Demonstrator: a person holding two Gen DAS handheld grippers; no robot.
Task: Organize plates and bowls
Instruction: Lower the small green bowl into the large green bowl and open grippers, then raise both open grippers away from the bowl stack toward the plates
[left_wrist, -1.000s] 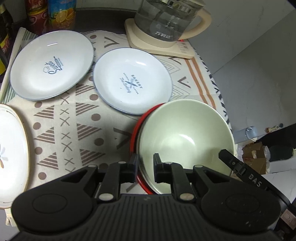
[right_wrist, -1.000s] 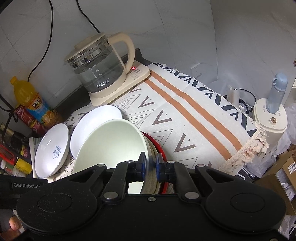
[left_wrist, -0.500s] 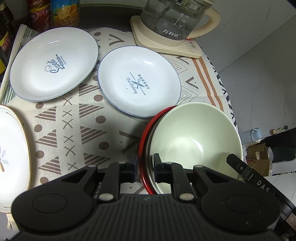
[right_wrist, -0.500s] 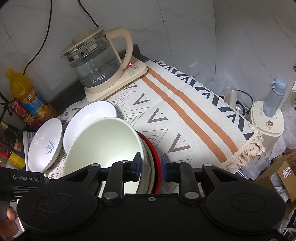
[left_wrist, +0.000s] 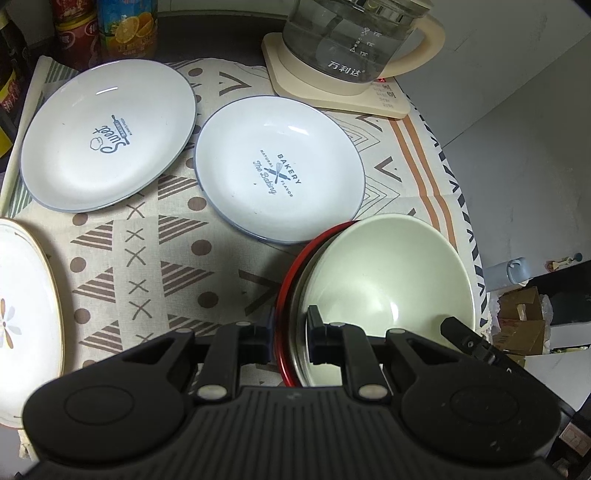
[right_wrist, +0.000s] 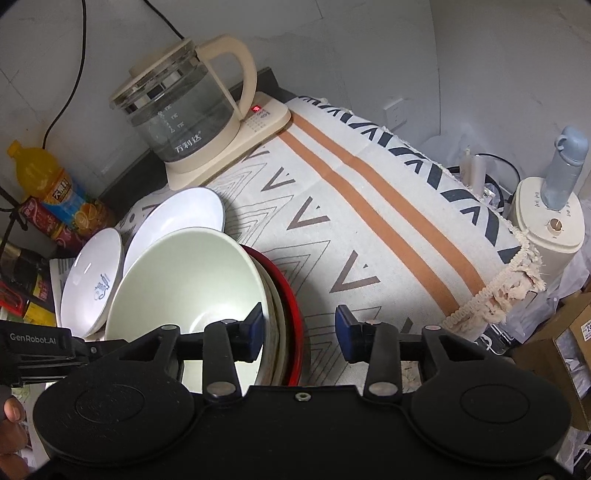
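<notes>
Two handheld grippers, matte black plastic

Left gripper: ribbed black housing, two round caps, silver pivot pins, black finger pads. Right gripper: smooth housing, central screw, silver pivots, blue pads. Side bar printed "GenRobot.AI" in white.

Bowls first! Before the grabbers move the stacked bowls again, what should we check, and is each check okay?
1. Left gripper clamped on the rim of the bowl stack: ok, one finger outside the red bowl, one inside.
2. Right gripper gripping the stack: not ok; its jaws have just been opening, and the outer pad stands clear of the rims.
3. Bowls nested neatly: ok, the green bowl sits inside the red one.
4. Stack clear of the Bakery plate: cannot tell, the rims look very close.
5. Kettle out of the way: ok.
</notes>
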